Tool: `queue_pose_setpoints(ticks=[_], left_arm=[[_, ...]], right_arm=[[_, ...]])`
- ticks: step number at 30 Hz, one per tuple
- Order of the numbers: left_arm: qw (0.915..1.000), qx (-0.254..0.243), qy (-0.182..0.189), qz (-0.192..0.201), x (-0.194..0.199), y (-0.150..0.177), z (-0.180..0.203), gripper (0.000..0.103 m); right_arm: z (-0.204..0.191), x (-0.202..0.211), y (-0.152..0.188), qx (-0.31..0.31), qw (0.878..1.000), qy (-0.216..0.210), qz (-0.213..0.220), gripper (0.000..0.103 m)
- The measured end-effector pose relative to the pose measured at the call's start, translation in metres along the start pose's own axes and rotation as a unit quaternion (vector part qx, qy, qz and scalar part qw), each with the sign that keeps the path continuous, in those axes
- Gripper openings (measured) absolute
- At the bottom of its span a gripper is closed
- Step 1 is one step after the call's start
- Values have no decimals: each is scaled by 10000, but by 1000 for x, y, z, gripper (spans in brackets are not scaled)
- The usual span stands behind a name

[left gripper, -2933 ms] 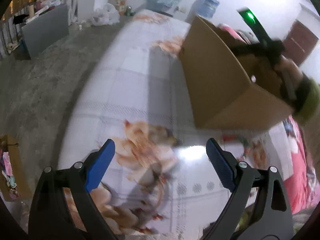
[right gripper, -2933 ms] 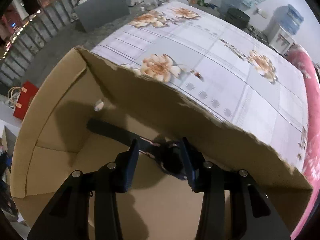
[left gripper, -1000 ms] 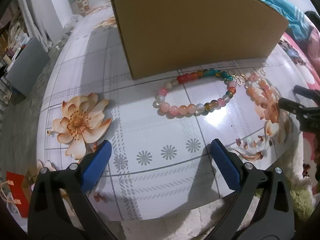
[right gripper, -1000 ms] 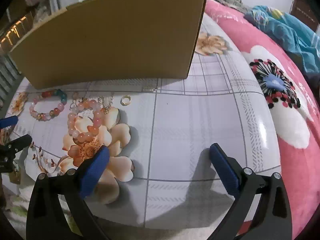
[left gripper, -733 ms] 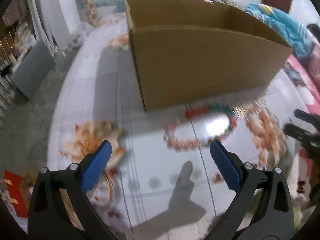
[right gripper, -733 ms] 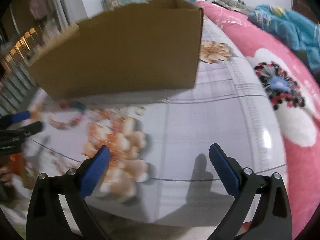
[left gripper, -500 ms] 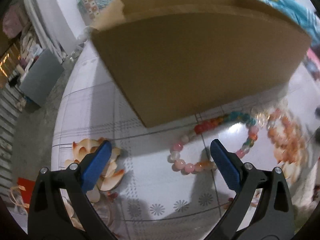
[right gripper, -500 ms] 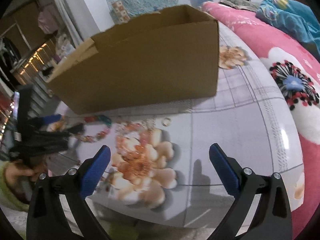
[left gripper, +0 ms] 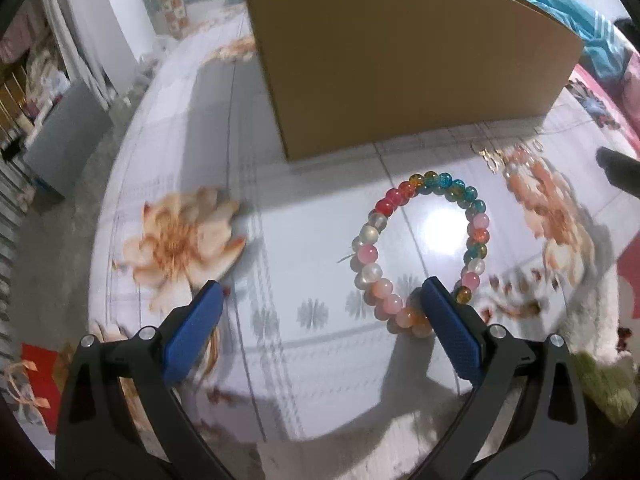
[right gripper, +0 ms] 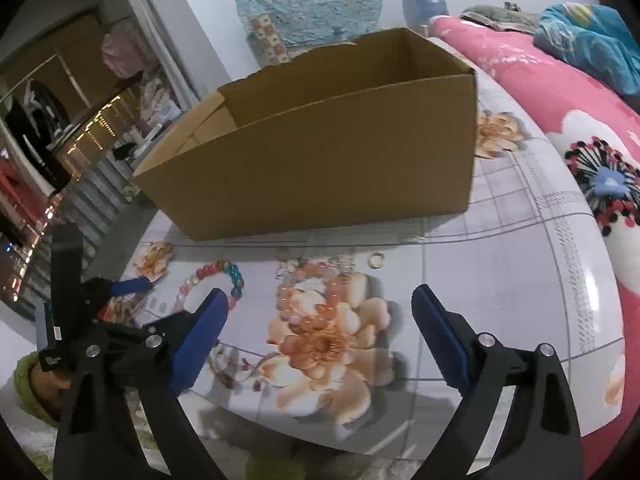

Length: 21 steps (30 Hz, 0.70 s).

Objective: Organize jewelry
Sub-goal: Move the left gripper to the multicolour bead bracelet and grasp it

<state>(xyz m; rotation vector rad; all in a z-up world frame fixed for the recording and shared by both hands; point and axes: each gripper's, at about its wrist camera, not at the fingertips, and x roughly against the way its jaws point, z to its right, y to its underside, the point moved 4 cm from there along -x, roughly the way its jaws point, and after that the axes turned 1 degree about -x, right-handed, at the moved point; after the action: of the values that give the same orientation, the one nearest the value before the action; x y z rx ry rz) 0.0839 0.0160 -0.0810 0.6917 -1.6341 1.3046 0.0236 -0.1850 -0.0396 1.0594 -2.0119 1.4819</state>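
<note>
Multicolour bead bracelet (left gripper: pixel 422 252) is lying flat on the flowery tablecloth (left gripper: pixel 312 208), just in front of the open cardboard box (right gripper: pixel 320 160). To its right there's a peachy-pink bead bracelet (right gripper: pixel 310 296) on a printed flower, some little gold bits I can't make out, and a gold ring (right gripper: pixel 376 259).

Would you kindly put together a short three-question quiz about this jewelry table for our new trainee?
1. True or false: the multicolored bead bracelet lies inside the cardboard box.
2. Which item lies nearest the small gold ring: A) pink bead bracelet, B) multicolored bead bracelet?
3. Fill in: the left gripper is ____ and holds nothing.

Key: 1 false, it lies on the table in front of the box; 2 A; 3 open.
</note>
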Motion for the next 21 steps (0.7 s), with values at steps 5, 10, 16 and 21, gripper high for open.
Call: queue_pose_setpoints(ticks=[5, 10, 16, 21], left_arm=[[9999, -52, 73, -61, 4, 12, -11, 95], [9996, -102, 122, 237, 16, 18, -2, 69], [9983, -342, 253, 393, 20, 20, 15, 47], [9973, -425, 350, 482, 24, 24, 23, 33]], right_arm=[[-19, -2, 5, 136, 9996, -258, -63, 83], [-43, -13, 10, 330, 9980, -472, -252, 74], [-67, -31, 16, 529, 9960, -500, -514, 61], [-76, -47, 19, 617, 9945, -384, -752, 46]])
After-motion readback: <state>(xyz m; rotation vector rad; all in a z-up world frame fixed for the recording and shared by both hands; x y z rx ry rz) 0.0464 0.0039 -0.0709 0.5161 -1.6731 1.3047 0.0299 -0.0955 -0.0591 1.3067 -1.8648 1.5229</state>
